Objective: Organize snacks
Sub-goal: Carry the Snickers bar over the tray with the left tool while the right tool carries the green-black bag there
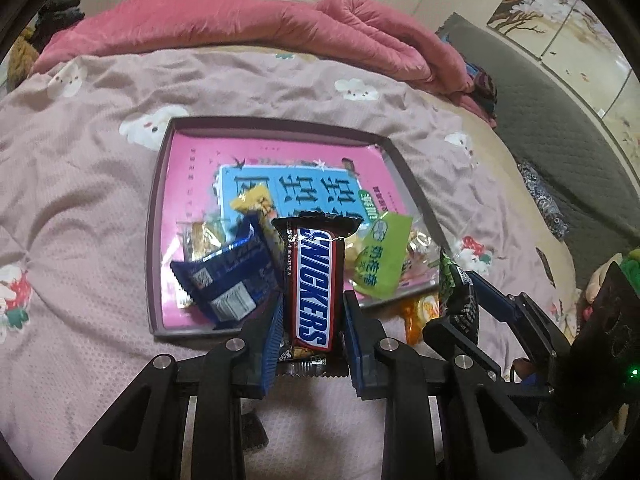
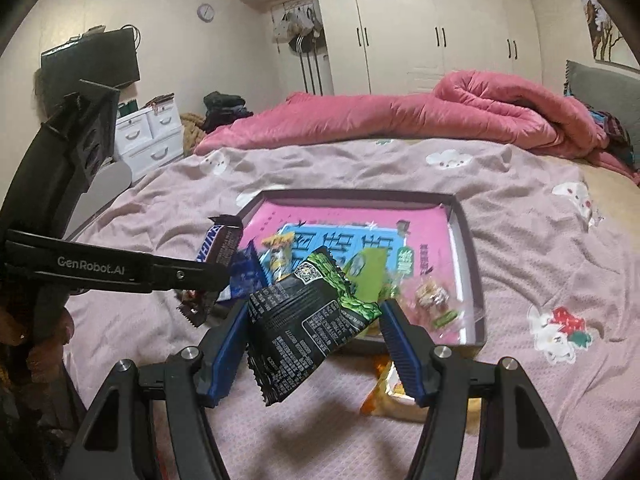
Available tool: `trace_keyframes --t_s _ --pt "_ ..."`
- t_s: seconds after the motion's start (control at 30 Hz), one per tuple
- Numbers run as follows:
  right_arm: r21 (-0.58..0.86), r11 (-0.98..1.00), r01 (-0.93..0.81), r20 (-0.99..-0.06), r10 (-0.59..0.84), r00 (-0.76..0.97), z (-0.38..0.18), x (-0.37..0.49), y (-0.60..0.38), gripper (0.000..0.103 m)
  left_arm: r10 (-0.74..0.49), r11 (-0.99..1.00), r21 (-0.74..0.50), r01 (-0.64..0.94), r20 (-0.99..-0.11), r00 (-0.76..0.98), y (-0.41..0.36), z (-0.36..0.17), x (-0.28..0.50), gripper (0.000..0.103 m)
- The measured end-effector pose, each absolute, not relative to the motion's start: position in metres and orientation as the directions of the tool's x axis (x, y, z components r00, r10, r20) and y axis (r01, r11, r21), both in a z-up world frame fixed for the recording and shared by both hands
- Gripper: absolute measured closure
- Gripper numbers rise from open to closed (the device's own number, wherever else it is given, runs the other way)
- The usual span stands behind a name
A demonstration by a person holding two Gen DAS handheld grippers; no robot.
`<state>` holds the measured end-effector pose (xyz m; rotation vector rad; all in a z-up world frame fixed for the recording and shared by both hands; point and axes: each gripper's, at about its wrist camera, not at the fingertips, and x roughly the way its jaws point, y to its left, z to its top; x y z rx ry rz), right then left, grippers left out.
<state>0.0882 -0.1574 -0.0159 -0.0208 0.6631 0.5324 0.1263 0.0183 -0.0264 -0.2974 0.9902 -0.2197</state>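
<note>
Jaws: left gripper (image 1: 310, 316) clamps Snickers bar (image 1: 314, 284) | right gripper (image 2: 314, 334) clamps black-green packet (image 2: 308, 320)

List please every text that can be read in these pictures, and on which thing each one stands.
"SNICKERS": on the chocolate bar in the left gripper.
"GenRobot.AI": on the left gripper's side, right wrist view.
Unreadable: the box bottom's large characters, and the black-green packet's small print, held in the right gripper.
</note>
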Motion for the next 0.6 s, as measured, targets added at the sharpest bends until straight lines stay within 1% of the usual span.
trace_keyframes --t_s 0.33,0.6 --pt "0.134 0.887 -0.442 -0.569 0.434 0.698 -0.011 0.101 -0.168 0.038 -0.300 0.942 -0.335 0.038 -0.782 0.546 0.017 -0.022 0.141 0.074" --pt "0.134 0.910 -0.392 -0.589 0.391 0.707 -0.019 0.129 -0.176 0.038 -0.285 0.945 -0.326 0.020 -0.793 0.539 0.018 -0.033 0.158 0.074"
